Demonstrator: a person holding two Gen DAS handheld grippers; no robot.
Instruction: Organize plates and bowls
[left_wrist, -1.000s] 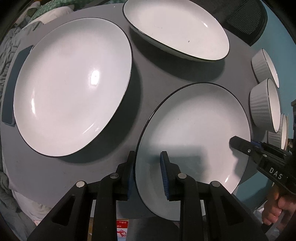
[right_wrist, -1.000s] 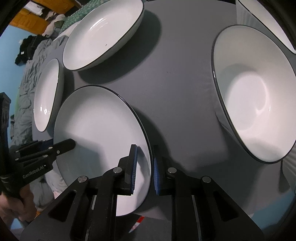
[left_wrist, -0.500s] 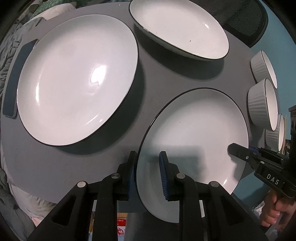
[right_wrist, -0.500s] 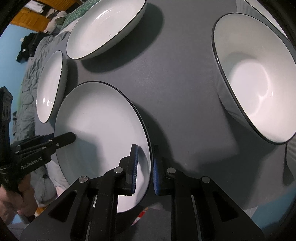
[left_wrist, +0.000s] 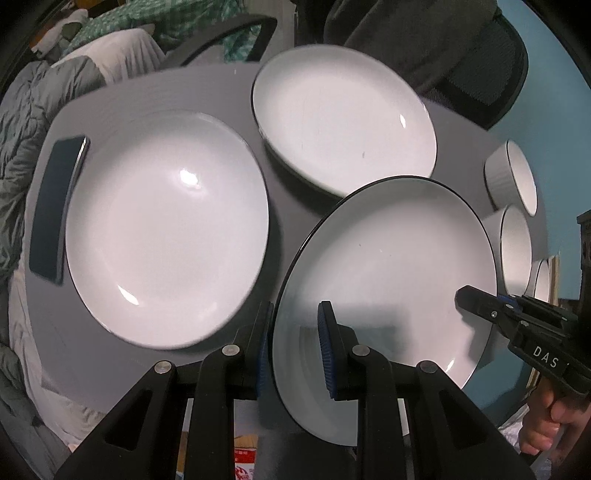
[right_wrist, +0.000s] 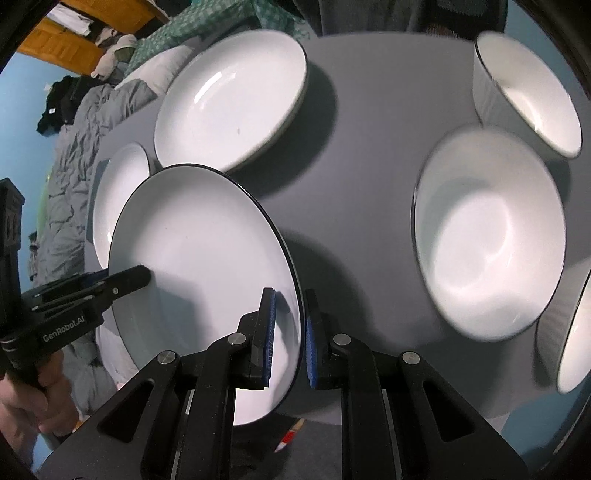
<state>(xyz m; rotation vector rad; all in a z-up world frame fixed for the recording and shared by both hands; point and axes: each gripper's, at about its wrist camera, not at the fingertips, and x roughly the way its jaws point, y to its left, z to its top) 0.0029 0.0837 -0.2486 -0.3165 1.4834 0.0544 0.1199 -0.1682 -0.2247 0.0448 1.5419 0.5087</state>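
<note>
Nearest the cameras, both grippers pinch one black-rimmed plate by opposite edges: the left gripper has its blue pads closed over the rim on one side; the right gripper clamps the rim on the other; the plate appears lifted clear of the grey table and tilted. The step in hand looks like carrying this plate onto another to start a stack. Just beyond, to the left, lies a second flat plate, the likely target; a dark phone rests beside its far-left edge. Farther back sits a deeper dish; off to the right stand ribbed bowls. To do it well, both hands should move together at one height, level the plate, centre it over the target, lower it gently, then release both sides together; uneven release risks a clatter or chip.
</note>
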